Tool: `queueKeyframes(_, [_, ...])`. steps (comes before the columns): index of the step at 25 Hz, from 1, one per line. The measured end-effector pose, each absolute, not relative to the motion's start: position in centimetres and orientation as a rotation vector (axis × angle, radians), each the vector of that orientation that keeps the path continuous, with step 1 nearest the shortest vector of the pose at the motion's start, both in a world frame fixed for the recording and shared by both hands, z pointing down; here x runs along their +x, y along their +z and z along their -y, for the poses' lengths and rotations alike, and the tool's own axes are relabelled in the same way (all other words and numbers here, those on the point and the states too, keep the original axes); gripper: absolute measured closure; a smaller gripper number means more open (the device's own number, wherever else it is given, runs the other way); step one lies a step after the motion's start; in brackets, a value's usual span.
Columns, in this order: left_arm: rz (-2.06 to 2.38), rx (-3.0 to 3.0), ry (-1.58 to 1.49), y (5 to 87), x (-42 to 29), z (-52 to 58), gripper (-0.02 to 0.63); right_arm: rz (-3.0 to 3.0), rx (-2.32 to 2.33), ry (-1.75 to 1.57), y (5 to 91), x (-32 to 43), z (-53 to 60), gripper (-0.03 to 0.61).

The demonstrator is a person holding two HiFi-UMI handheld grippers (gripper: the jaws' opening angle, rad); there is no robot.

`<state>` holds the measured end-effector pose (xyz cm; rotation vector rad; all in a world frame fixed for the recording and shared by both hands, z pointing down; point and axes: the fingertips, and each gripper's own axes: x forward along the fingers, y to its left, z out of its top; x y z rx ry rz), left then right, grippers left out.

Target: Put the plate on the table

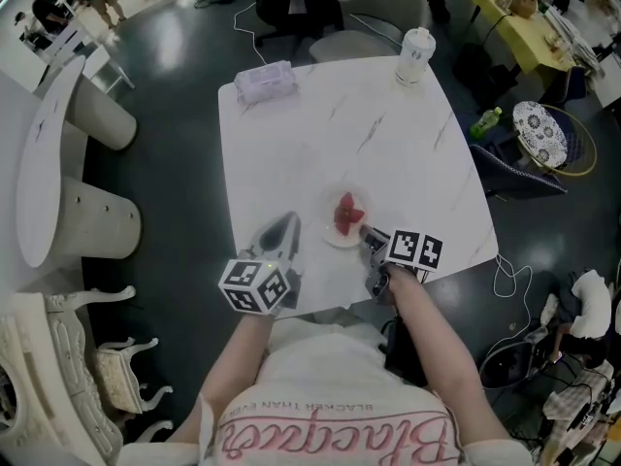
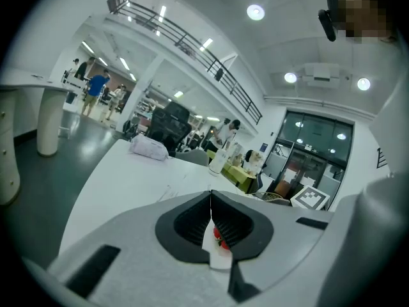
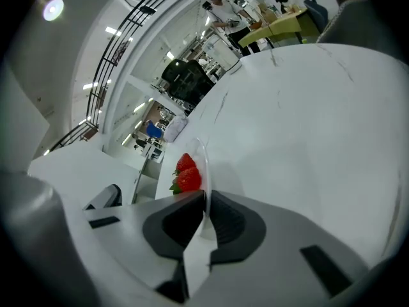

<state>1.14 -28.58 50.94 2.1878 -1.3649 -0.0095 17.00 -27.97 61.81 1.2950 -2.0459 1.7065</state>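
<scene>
A small clear plate [image 1: 339,238] with red strawberries [image 1: 347,212] is at the near middle of the white marble table [image 1: 330,115]. My right gripper [image 1: 370,238] is shut on its near right rim. In the right gripper view the rim [image 3: 203,158] runs edge-on between the jaws of the right gripper [image 3: 204,194], with the strawberries [image 3: 187,174] just left of it. Whether the plate rests on the table or hangs just above it I cannot tell. My left gripper [image 1: 285,223] is shut and holds nothing, a little left of the plate. Below the tips of the left gripper [image 2: 211,193], the plate [image 2: 218,253] shows.
A pale pouch [image 1: 264,81] lies at the table's far left corner, and a white lidded cup [image 1: 415,54] stands at the far right corner. A grey chair [image 1: 378,17] stands beyond the table. On the right are a green bottle [image 1: 487,119] and a patterned round basket [image 1: 539,134].
</scene>
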Motion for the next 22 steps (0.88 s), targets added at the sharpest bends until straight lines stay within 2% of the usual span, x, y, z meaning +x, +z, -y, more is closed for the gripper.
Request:
queueKeyframes(4, [1.354,2.195,0.016,51.2,1.5,28.4,0.609,2.015,1.346,1.600,62.8,17.6,28.3,0.558])
queueKeyframes(14, [1.357,2.200,0.055,51.7,1.2,27.9,0.609,1.905,1.502,1.209,64.3,19.6,29.7,0.477])
queueKeyframes(18, [1.360,2.204,0.064,51.5,1.1,28.2,0.609,1.884,1.493,1.148,64.3,19.5,29.8,0.474])
queueKeyframes(22, [1.358,2.212,0.071,51.6,1.5,28.3,0.609,1.874,1.469,0.917,64.0,19.6,30.2,0.466])
